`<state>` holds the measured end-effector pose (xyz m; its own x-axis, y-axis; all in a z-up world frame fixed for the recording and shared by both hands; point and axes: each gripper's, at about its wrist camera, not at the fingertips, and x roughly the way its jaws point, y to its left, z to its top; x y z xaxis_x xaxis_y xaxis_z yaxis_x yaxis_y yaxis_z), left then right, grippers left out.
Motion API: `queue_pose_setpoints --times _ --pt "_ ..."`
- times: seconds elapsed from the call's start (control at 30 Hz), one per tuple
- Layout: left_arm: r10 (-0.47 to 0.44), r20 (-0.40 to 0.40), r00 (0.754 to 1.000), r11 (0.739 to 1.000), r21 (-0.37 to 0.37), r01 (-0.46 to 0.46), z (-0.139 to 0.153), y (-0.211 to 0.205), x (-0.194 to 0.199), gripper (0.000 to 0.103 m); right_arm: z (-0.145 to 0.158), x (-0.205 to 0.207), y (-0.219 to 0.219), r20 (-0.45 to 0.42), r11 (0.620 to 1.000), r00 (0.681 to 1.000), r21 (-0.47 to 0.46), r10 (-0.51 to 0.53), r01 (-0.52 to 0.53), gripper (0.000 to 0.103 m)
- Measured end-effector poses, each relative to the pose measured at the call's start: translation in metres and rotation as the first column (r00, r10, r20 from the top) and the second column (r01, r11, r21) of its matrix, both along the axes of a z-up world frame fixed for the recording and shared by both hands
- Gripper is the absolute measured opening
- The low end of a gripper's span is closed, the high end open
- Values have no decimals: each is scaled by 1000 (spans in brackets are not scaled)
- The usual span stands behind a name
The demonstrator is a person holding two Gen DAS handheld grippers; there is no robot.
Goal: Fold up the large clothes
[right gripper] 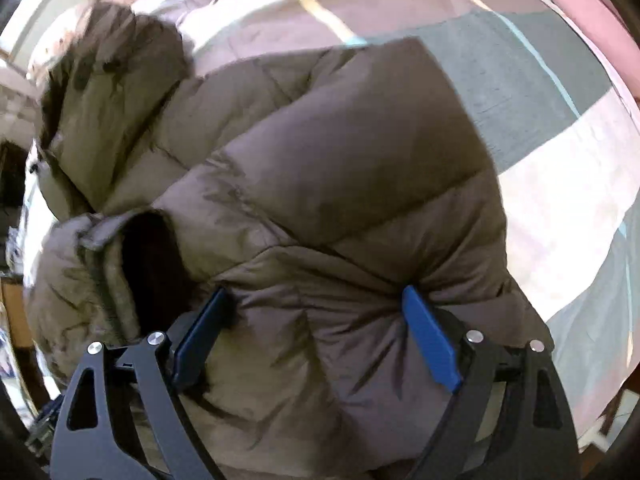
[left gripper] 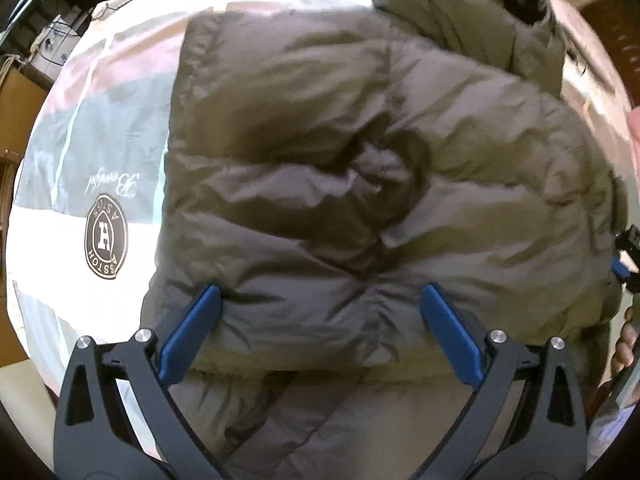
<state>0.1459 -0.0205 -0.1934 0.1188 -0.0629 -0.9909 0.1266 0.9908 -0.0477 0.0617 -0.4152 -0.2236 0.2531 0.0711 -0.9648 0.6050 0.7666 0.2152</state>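
Note:
A brown-olive puffer jacket (left gripper: 360, 140) lies spread on a bed, and its hood (left gripper: 460, 4) points away from me. My left gripper (left gripper: 320, 292) points straight down onto the jacket's near part. Its blue fingers (left gripper: 192, 332) stand wide apart, with a puffed panel bulging between them. In the right wrist view the jacket (right gripper: 340, 160) fills the middle, with the hood (right gripper: 112, 60) at the upper left and a dark sleeve opening (right gripper: 148, 264) at the left. My right gripper (right gripper: 316, 292) is also wide open and sunk into the padding, with creased fabric between its fingers (right gripper: 432, 340).
The bed cover (left gripper: 80, 140) has grey, white and pink stripes and a round dark logo (left gripper: 106, 242). A hand (left gripper: 624, 344) and part of the other tool show at the right edge. A pink edge (right gripper: 592, 20) borders the bed, with cardboard boxes (left gripper: 20, 108) beyond it.

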Motion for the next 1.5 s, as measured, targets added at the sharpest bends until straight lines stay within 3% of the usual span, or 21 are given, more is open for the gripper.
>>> queue_pose_setpoints --times 0.07,0.13,0.17,0.27,0.37,0.47,0.57,0.67,0.77,0.97,1.17,1.2,1.23,1.3,1.4,1.5 --pt "2 33 999 999 -32 0 13 -1 -1 101 21 -6 -9 83 998 996 -33 -43 45 89" --pt "2 71 997 999 -51 1 26 -2 -3 101 29 -11 -17 39 983 996 -160 -81 86 89" --pt "6 84 996 999 -53 -1 31 -3 -3 101 23 -14 -21 -7 979 995 -179 -103 100 89" --pt "37 134 990 998 -65 -28 52 -7 -12 101 -18 -20 -27 -120 992 985 -8 -127 127 89" --pt "1 256 967 992 -120 30 95 -22 -28 101 6 -23 -27 15 980 980 -7 -196 196 89" --pt "-30 319 947 989 -126 74 118 -40 -40 101 42 -12 -11 155 990 979 -13 -134 138 89" --pt "-38 272 961 983 -163 85 114 -51 -39 101 60 16 17 204 1000 979 -30 12 -6 89" --pt "-16 197 980 984 -170 50 100 -50 -34 101 67 58 27 202 996 976 -31 84 -79 89" --pt "13 147 989 979 -201 17 89 -43 -30 101 83 118 42 180 983 973 -140 144 -119 89" --pt "31 136 990 980 -201 -3 87 -34 -20 101 94 241 59 125 947 976 -291 179 -136 89" --pt "66 128 990 976 -213 -37 88 -19 -13 101 72 298 71 47 947 985 -287 165 -144 89" --pt "69 127 990 975 -219 -40 88 -19 -13 101 66 302 76 32 942 984 -296 177 -160 83" --pt "64 126 990 975 -218 -35 88 -20 -13 101 59 305 82 5 928 983 -330 184 -172 44" --pt "44 128 991 978 -209 -17 86 -22 -12 101 51 304 84 -47 913 986 -373 160 -166 4" --pt "42 123 992 980 -201 -16 83 -20 -10 101 73 277 77 111 933 984 -349 141 -94 4" --pt "90 108 990 975 -213 -65 82 -8 -7 101 109 228 81 309 945 925 -302 220 -124 4"
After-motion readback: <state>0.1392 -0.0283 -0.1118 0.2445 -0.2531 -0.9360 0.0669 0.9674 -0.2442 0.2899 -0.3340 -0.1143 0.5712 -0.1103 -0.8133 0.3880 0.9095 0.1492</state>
